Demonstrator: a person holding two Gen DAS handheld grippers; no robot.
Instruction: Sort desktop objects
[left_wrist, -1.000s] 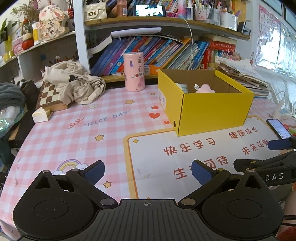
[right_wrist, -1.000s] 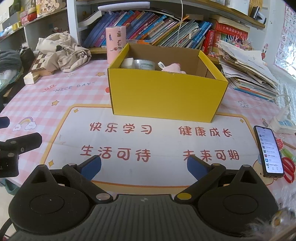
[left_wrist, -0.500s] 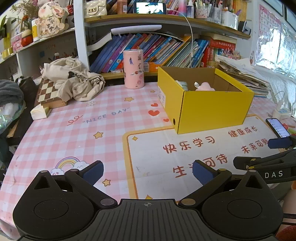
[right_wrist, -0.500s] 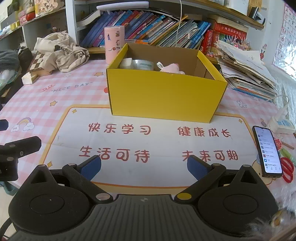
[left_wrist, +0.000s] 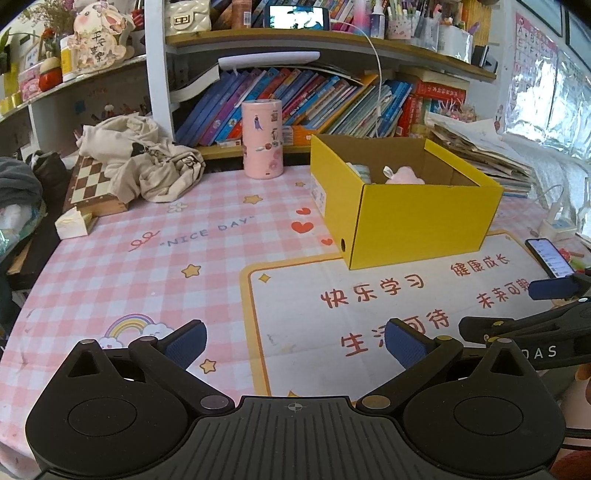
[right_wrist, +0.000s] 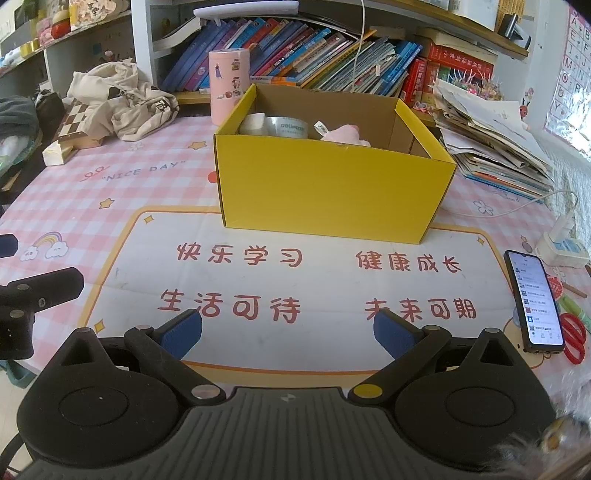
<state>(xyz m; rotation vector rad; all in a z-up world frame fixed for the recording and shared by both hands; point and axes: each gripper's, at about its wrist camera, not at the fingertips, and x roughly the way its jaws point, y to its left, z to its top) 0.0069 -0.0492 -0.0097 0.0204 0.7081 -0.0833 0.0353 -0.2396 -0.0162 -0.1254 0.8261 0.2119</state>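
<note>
Meanwhile both grippers (jaws apart, empty) have drawn back from the yellow box (right_wrist: 332, 192).

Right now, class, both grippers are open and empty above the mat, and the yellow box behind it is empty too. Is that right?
One thing is wrong: the yellow box is not empty. The right wrist view shows a tape roll and a pink soft toy inside it. The rest holds: the left gripper and right gripper are open and empty above the mat.

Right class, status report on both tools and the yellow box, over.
Left tool open, empty. Right tool open, empty. Yellow box upright on mat, tape roll and pink plush inside. Nothing blocking.
</note>
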